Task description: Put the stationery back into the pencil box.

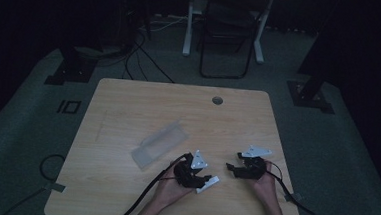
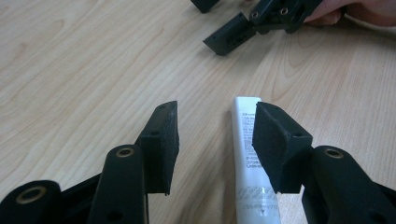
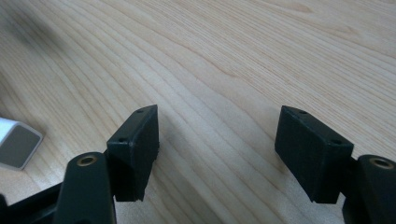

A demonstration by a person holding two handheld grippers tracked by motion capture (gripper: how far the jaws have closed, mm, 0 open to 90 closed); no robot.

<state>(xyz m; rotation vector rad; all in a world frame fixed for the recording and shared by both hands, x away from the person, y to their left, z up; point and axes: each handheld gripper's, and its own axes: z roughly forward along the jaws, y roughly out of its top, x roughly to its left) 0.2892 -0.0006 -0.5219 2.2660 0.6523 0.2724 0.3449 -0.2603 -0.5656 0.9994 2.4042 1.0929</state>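
A white tube [image 2: 243, 154] with small print lies flat on the wooden table [image 1: 128, 108]. In the left gripper view my left gripper [image 2: 215, 112] stands open over it. The tube runs along the inner side of the right-hand pad [image 2: 271, 144], and the other pad stands well apart from it. From above, the tube [image 1: 208, 184] pokes out to the right of the left gripper [image 1: 204, 178], held in a hand near the table's front edge. My right gripper [image 3: 217, 140] is open over bare wood with nothing between its jaws; one end of the tube [image 3: 16, 144] shows at its left. From above, that right gripper [image 1: 234, 161] points left.
A clear plastic bag or sleeve [image 1: 160, 143] lies mid-table, behind and left of the grippers. A round cable hole [image 1: 217, 100] sits near the table's far edge. A folding chair [image 1: 227, 39] stands behind the table. Cables trail off the front edge on both sides.
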